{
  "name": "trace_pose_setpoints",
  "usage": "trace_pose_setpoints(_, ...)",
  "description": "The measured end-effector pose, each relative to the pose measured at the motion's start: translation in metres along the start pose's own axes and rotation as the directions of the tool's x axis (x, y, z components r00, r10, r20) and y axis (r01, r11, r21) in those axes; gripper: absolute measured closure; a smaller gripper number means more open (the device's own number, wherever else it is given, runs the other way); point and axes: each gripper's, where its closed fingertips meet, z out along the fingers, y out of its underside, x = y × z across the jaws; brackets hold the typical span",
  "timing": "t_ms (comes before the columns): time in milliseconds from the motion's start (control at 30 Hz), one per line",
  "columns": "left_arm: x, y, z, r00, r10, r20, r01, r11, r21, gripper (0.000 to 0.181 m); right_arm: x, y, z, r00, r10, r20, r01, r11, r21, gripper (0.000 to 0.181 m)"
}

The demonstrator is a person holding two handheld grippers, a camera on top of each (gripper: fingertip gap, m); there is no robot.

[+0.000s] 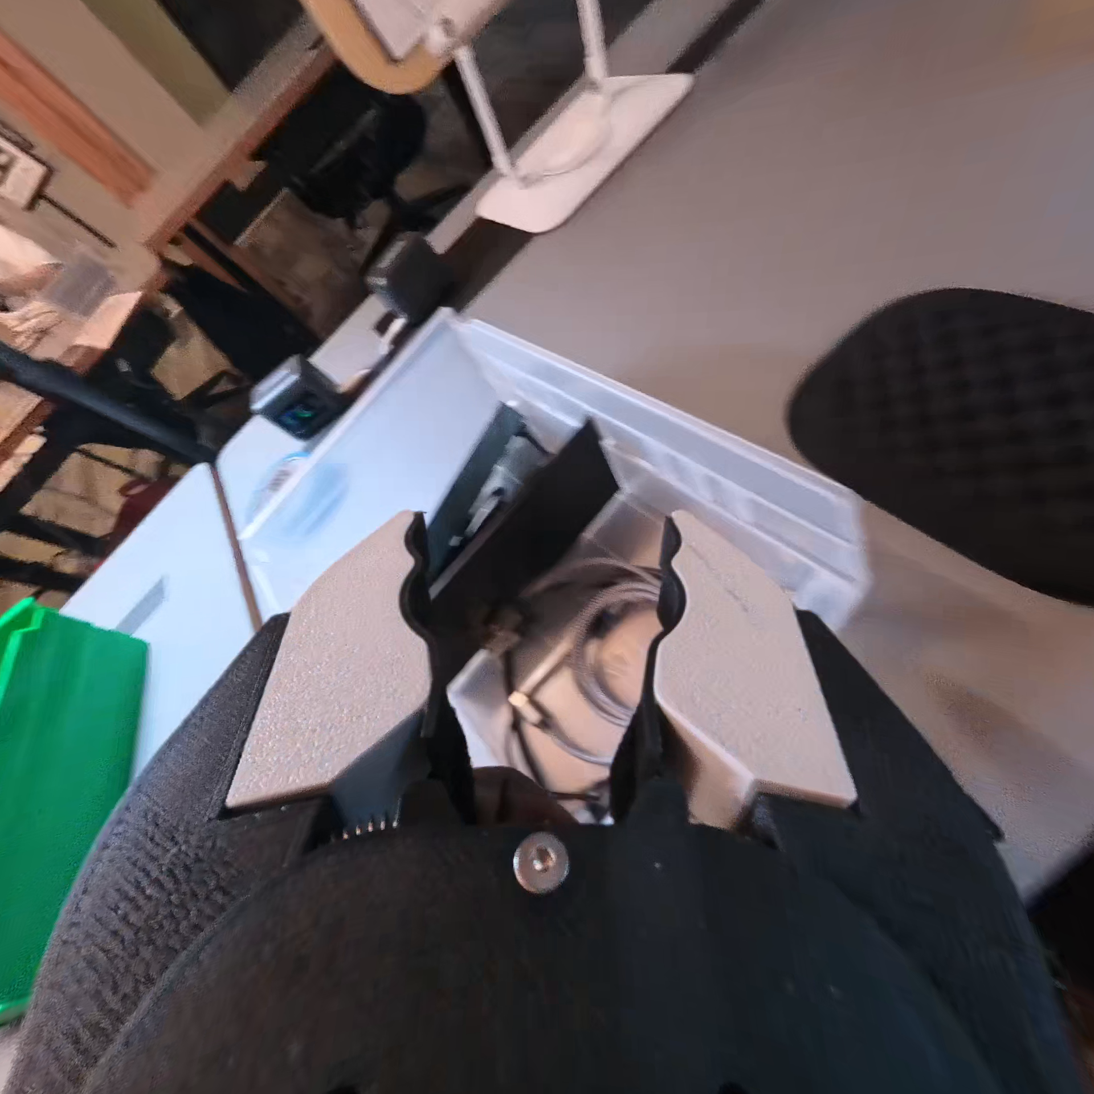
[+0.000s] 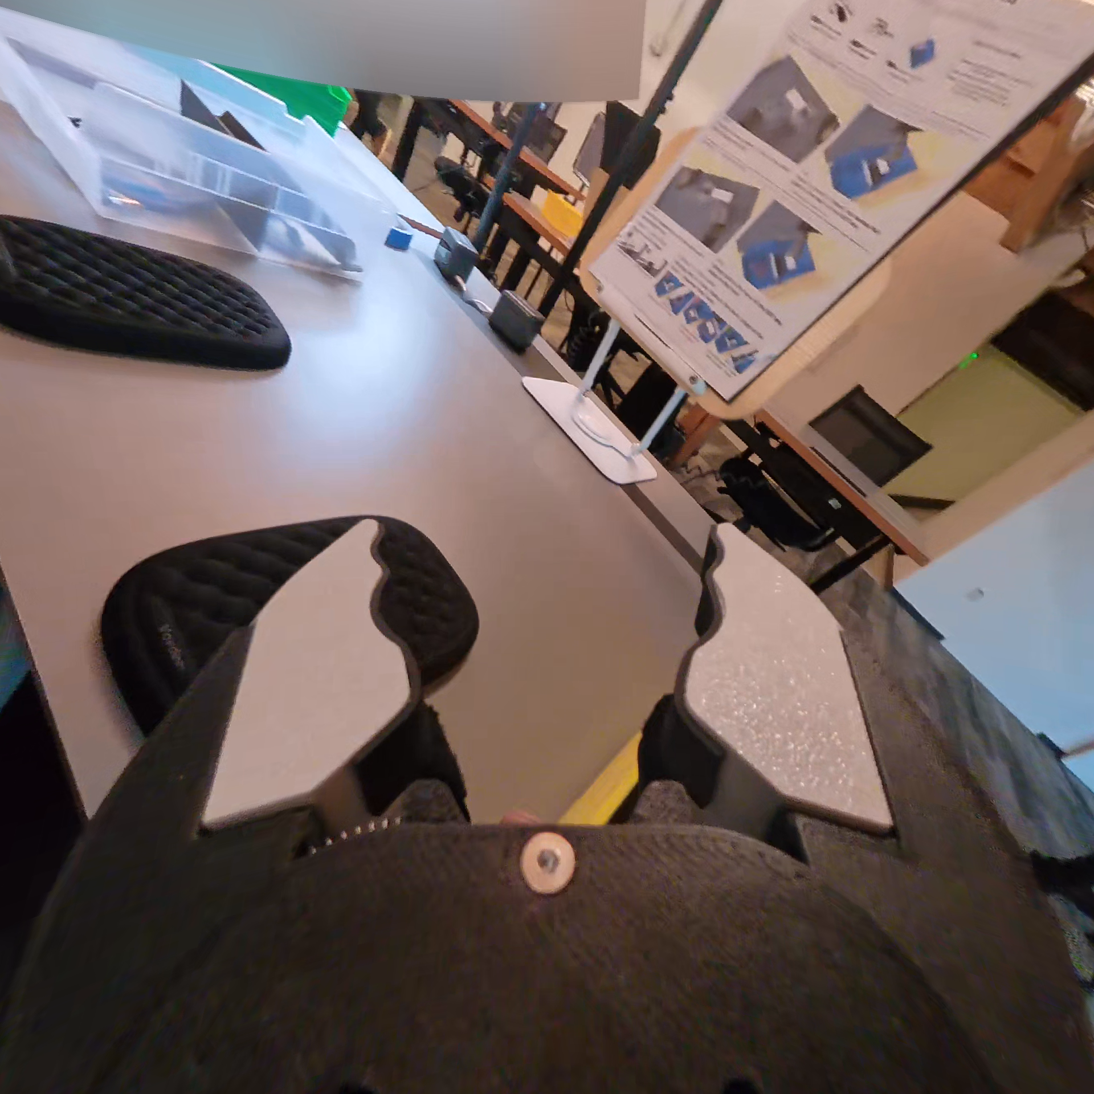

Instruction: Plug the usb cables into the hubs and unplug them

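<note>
A: Where are the cables seen?

B: A coil of pale usb cables [image 1: 598, 669] is seen in the near compartment of a clear plastic organiser [image 1: 698, 450], with one silver plug end [image 1: 521, 700] lying at the coil's left edge. In the next compartment a dark flat hub [image 1: 536, 509] is propped on edge, tilted, with a grey device [image 1: 503, 473] tucked behind it. Whether any cable is plugged into it cannot be told; that part is blurred.

A: And the left gripper?

B: The left gripper [image 1: 541, 568] is held over the organiser, its jaws spread apart, nothing clamped. The coil is framed between the fingers; contact with the dark hub cannot be confirmed.

A: The right one?

B: The right gripper [image 2: 541, 586] is held well apart from the organiser [image 2: 195, 160], jaws wide apart, empty, low over the grey table [image 2: 414, 426]. A black padded rest [image 2: 195, 598] lies under its left finger; a second black pad [image 2: 130, 296] is noted farther off, near the organiser.

A: Surroundings?

B: In the left view, a green bin [image 1: 59, 740] is recorded at the left edge. In the right view, a white stand [image 2: 592, 432] at the table's far edge carries a board with printed sheets [image 2: 799, 177]. Two small grey boxes [image 2: 515, 317] and a blue block [image 2: 398, 238] are set along that same edge.
</note>
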Motion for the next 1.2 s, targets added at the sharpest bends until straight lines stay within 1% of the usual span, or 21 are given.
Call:
trace_pose_setpoints(67, -0.033, 0.002, 0.019, 0.999, 0.018, 0.044, -0.014, 0.996, -0.087, 0.11, -0.006, -0.009, 0.007, 0.999, -0.03, 0.018, 0.029, 0.999, 0.012, 0.081)
trace_pose_setpoints(100, -0.046, 0.006, 0.032, 0.999, 0.038, 0.037, -0.033, 0.989, -0.144, 0.112, -0.008, -0.013, 0.008, 0.999, -0.041, 0.021, 0.04, 0.999, 0.022, 0.081)
trace_pose_setpoints(167, -0.062, 0.015, 0.058, 0.998, 0.058, -0.022, -0.061, 0.966, -0.251, 0.117, -0.011, -0.02, 0.009, 0.998, -0.055, 0.024, 0.054, 0.998, 0.043, 0.082)
trace_pose_setpoints(200, -0.067, 0.02, 0.07, 0.997, 0.042, -0.06, -0.058, 0.952, -0.302, 0.119, -0.012, -0.021, 0.008, 0.998, -0.061, 0.021, 0.06, 0.997, 0.042, 0.083)
trace_pose_setpoints(333, -0.071, 0.044, 0.107, 0.976, -0.052, -0.21, -0.06, 0.868, -0.493, 0.124, -0.004, -0.019, 0.004, 0.997, -0.076, -0.028, 0.077, 0.997, 0.027, 0.087)
trace_pose_setpoints(433, -0.062, 0.06, 0.125, 0.951, -0.104, -0.291, -0.088, 0.811, -0.578, 0.124, -0.003, -0.015, 0.004, 0.997, -0.07, -0.039, 0.07, 0.997, 0.02, 0.088)
trace_pose_setpoints(533, -0.06, 0.082, 0.137, 0.946, -0.06, -0.32, -0.173, 0.74, -0.651, 0.125, -0.004, -0.01, 0.007, 0.997, -0.071, -0.034, 0.071, 0.997, 0.007, 0.089)
trace_pose_setpoints(600, -0.06, 0.095, 0.142, 0.945, -0.005, -0.328, -0.233, 0.692, -0.683, 0.132, -0.005, -0.008, 0.01, 0.997, -0.074, -0.028, 0.074, 0.997, -0.003, 0.089)
trace_pose_setpoints(633, -0.059, 0.098, 0.144, 0.943, 0.025, -0.332, -0.259, 0.681, -0.685, 0.135, -0.006, -0.006, 0.011, 0.997, -0.075, -0.025, 0.075, 0.997, -0.009, 0.089)
trace_pose_setpoints(700, -0.061, 0.094, 0.146, 0.947, 0.084, -0.31, -0.279, 0.691, -0.667, 0.143, -0.007, -0.004, 0.012, 0.997, -0.078, -0.02, 0.078, 0.997, -0.02, 0.089)
trace_pose_setpoints(733, -0.062, 0.091, 0.145, 0.95, 0.092, -0.298, -0.273, 0.704, -0.656, 0.145, -0.007, -0.003, 0.013, 0.997, -0.08, -0.018, 0.079, 0.997, -0.023, 0.09)
trace_pose_setpoints(867, -0.067, 0.067, 0.136, 0.973, 0.093, -0.211, -0.2, 0.796, -0.571, 0.147, -0.008, -0.002, 0.015, 0.997, -0.079, -0.013, 0.079, 0.997, -0.023, 0.09)
trace_pose_setpoints(967, -0.079, 0.039, 0.12, 0.99, 0.096, -0.104, -0.134, 0.871, -0.473, 0.147, -0.01, -0.003, 0.016, 0.996, -0.087, -0.012, 0.087, 0.996, -0.017, 0.091)
trace_pose_setpoints(1033, -0.093, 0.014, 0.106, 0.998, 0.064, 0.012, -0.056, 0.932, -0.359, 0.148, -0.011, -0.006, 0.016, 0.996, -0.091, -0.011, 0.091, 0.996, -0.004, 0.092)
trace_pose_setpoints(1100, -0.109, -0.015, 0.088, 0.991, 0.0, 0.135, 0.027, 0.98, -0.198, 0.148, -0.013, -0.009, 0.017, 0.996, -0.094, -0.008, 0.094, 0.996, 0.007, 0.093)
trace_pose_setpoints(1167, -0.121, -0.044, 0.067, 0.975, -0.083, 0.208, 0.087, 0.996, -0.011, 0.148, -0.015, -0.011, 0.018, 0.995, -0.099, -0.004, 0.099, 0.995, 0.014, 0.093)
trace_pose_setpoints(1200, -0.124, -0.058, 0.057, 0.965, -0.13, 0.23, 0.113, 0.99, 0.083, 0.148, -0.016, -0.012, 0.019, 0.995, -0.102, -0.001, 0.102, 0.995, 0.015, 0.094)
